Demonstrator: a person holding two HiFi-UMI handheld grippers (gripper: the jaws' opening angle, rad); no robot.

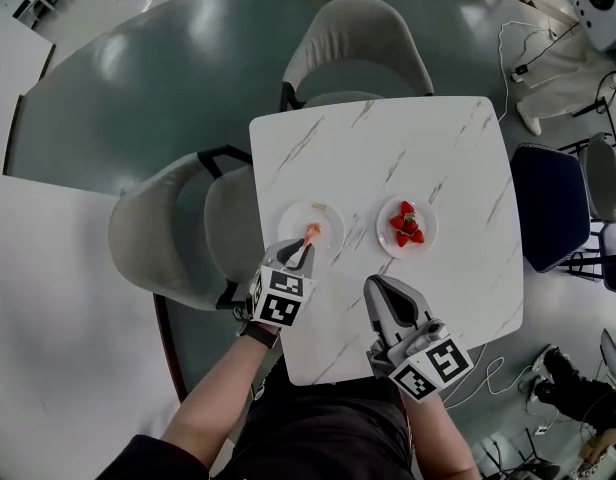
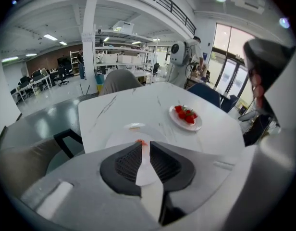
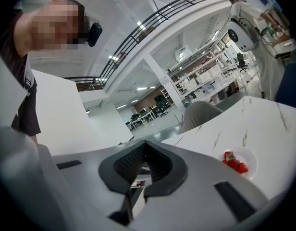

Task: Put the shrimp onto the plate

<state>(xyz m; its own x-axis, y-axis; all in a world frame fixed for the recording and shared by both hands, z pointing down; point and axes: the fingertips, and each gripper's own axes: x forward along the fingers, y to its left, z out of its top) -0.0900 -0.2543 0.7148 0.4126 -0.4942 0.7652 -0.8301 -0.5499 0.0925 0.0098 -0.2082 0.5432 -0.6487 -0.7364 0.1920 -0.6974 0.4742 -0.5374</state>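
Note:
An orange-pink shrimp [image 1: 312,234] hangs just over a small white plate [image 1: 288,214] at the table's near left. My left gripper [image 1: 304,249] reaches onto this plate from the near side and is shut on the shrimp's tail end. In the left gripper view only a red tip of the shrimp [image 2: 141,142] shows between the nearly closed pads, with the plate [image 2: 120,137] beneath. A small tan scrap [image 1: 318,206] lies at the plate's far rim. My right gripper [image 1: 376,286] hovers over the table's near edge, shut and empty; its pads meet in the right gripper view [image 3: 145,146].
A second white plate [image 1: 385,238] holds cut strawberries [image 1: 407,225] to the right of the first. The table [image 1: 428,138] is white marble. Grey chairs stand at its left [image 1: 168,233] and far side [image 1: 353,53], a dark blue one [image 1: 550,203] at its right.

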